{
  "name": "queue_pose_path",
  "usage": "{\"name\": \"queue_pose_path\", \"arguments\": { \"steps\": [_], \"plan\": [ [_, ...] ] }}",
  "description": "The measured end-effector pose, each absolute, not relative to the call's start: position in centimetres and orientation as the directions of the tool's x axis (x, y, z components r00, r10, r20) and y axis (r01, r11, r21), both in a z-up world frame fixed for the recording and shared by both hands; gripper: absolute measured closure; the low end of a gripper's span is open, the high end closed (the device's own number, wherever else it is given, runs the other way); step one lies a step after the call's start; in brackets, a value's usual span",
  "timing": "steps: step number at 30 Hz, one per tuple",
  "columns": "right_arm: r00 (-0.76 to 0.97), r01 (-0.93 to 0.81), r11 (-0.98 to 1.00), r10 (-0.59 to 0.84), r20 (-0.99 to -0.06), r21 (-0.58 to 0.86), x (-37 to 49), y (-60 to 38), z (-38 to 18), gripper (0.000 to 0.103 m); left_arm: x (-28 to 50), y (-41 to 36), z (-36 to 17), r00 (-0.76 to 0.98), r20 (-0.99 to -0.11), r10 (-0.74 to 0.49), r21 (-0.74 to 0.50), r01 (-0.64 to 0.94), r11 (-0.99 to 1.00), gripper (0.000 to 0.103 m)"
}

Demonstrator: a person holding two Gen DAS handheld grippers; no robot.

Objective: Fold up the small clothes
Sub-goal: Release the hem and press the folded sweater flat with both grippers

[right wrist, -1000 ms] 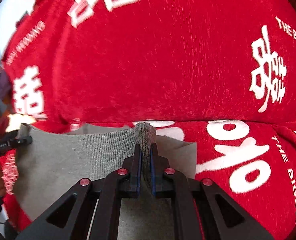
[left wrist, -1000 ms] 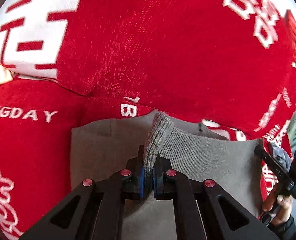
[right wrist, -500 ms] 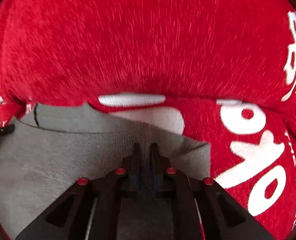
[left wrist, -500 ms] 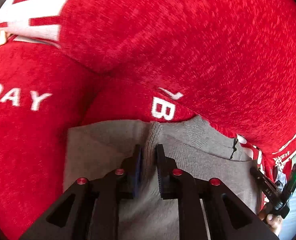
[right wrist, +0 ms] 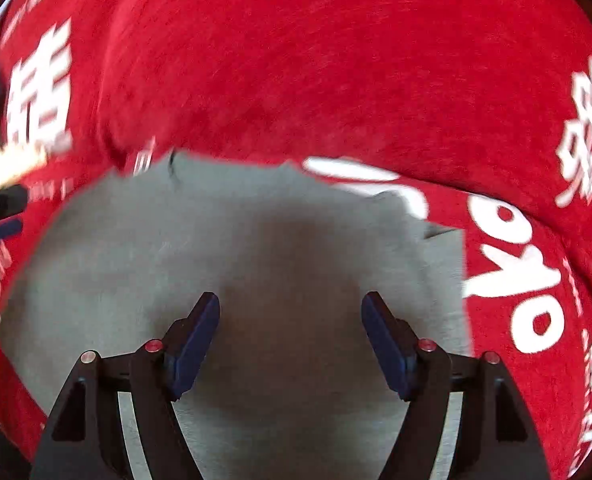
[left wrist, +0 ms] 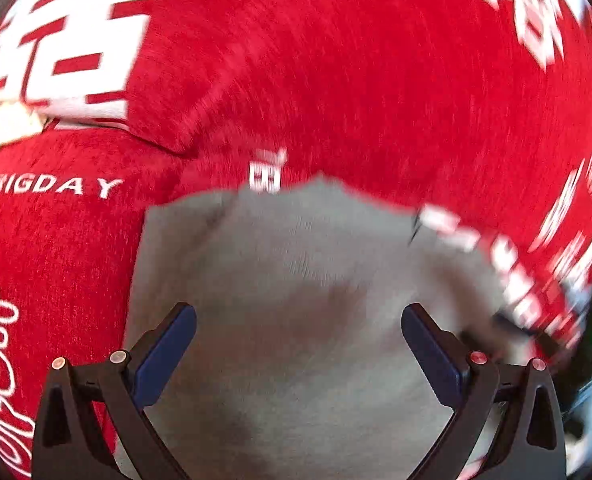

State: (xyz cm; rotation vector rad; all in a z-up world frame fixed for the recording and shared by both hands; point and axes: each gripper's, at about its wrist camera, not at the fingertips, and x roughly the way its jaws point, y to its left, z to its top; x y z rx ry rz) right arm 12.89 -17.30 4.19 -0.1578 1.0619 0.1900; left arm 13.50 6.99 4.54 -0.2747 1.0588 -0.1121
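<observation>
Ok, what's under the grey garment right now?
The grey garment lies on a red cloth with white lettering, which shows around its edges. Whatever sits directly beneath the grey fabric, including any folded layers, is covered.

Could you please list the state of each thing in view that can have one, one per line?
Grey garment: lying on the red cover, released, nothing gripping it.
Left gripper: open, has just been opening, nothing between its fingers.
Right gripper: open, has just been opening, empty.
Red cover: spread out, creased.
</observation>
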Motion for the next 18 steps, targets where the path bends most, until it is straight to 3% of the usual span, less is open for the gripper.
{"name": "queue_pose_path", "arguments": {
  "steps": [1, 3, 9, 13, 18],
  "plan": [
    [0.475, -0.241, 0.968, 0.053, -0.879, -0.072, 13.1, -16.9, 3.6, 0.026, 13.6, 7.1, 3.1, 0.456, -0.878, -0.147, -0.193, -0.056, 0.98, 0.0],
    [0.479, -0.209, 0.973, 0.011, -0.878, -0.102, 12.9, -18.7, 2.8, 0.025, 13.5, 9.1, 1.5, 0.431, -0.899, -0.078, -0.143, -0.122, 0.982, 0.0],
    [0.427, 0.129, 0.991, -0.031, -0.904, 0.027, 11.7, -31.5, 4.1, 0.023, 10.2, 16.8, 2.6, 0.449, -0.888, -0.101, -0.283, -0.361, 0.888, 0.0],
    [0.493, 0.138, 0.99, -0.086, -0.866, -0.019, 8.2, -30.5, 7.5, 0.022, 7.3, 13.1, 5.0, 0.496, -0.86, -0.124, -0.299, -0.291, 0.909, 0.0],
    [0.505, -0.058, 0.996, 0.092, -0.858, 0.073, 4.5, -20.3, 7.5, 0.017, 4.3, 4.7, 5.4, 0.505, -0.852, -0.138, -0.207, -0.084, 0.975, 0.0]
  ]
}}
